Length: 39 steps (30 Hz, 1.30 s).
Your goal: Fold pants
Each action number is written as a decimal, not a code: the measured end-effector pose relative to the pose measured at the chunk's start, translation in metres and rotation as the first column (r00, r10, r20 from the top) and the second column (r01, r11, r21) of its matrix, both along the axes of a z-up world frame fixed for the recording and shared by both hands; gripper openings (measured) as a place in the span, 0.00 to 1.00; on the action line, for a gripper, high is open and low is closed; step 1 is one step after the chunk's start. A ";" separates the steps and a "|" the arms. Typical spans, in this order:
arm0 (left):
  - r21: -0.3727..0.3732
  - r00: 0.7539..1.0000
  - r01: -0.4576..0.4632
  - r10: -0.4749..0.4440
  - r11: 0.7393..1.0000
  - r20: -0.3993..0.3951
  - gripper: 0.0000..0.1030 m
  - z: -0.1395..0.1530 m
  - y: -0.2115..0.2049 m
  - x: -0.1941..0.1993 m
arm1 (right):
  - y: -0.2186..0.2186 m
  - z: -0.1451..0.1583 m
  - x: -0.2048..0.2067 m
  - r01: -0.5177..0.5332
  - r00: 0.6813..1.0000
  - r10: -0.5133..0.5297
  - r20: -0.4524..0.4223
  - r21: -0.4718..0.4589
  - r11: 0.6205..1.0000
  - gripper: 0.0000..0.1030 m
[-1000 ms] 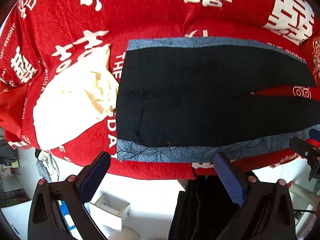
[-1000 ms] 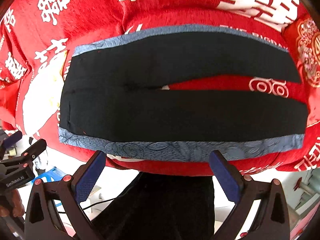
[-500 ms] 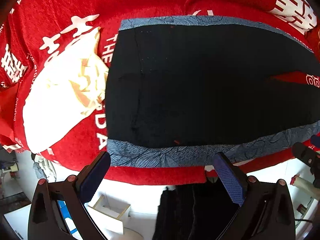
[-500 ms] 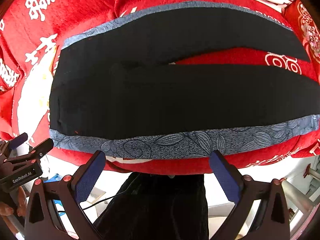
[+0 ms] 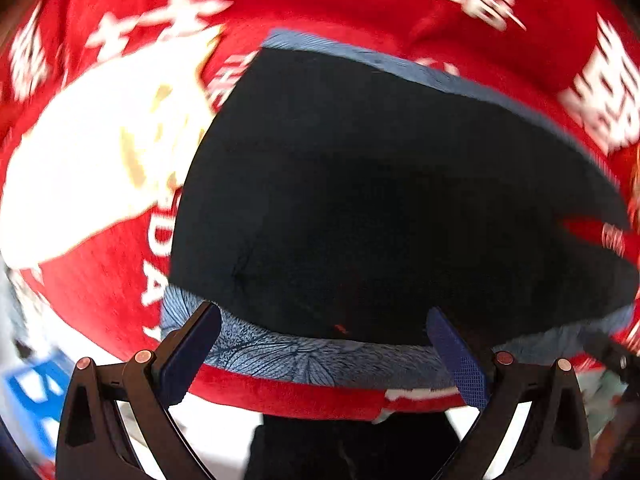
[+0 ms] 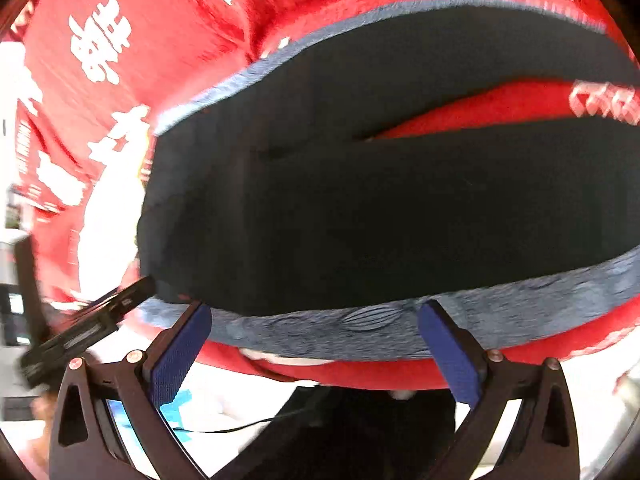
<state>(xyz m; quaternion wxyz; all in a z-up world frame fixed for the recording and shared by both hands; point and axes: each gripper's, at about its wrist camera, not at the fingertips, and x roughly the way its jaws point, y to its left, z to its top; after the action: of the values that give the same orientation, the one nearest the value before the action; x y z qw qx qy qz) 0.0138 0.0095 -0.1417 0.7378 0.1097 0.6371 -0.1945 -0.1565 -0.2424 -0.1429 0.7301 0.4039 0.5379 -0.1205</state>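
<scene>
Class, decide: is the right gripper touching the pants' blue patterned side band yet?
Cannot tell. In the right wrist view the open right gripper brackets the pants at the blue patterned band, but blur and overlap hide any contact or gap.

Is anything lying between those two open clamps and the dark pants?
Nothing visible. The left tool and right tool both hang open right at the near blue edge of the pants, on the red cloth.
</scene>
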 end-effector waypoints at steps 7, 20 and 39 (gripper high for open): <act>-0.097 0.985 -0.148 0.138 0.984 -0.105 1.00 -0.036 0.054 0.001 | -0.002 -0.043 -0.045 0.113 0.983 -0.145 0.109 0.252 0.961 0.98; -0.124 0.983 -0.135 0.117 0.983 -0.140 1.00 -0.059 0.047 -0.009 | -0.004 -0.083 -0.073 0.211 0.932 -0.318 0.177 0.448 0.869 0.89; -0.176 0.932 -0.330 0.291 0.927 -0.214 0.75 -0.066 0.056 0.010 | 0.011 -0.121 -0.057 0.282 0.869 -0.474 0.140 0.647 0.709 0.14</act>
<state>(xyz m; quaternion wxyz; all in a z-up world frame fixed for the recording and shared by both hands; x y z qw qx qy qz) 0.0236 0.0651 -0.2077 0.7045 -0.0897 0.6878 -0.1501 -0.2136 -0.2310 -0.2636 0.5920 0.7319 0.3362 -0.0283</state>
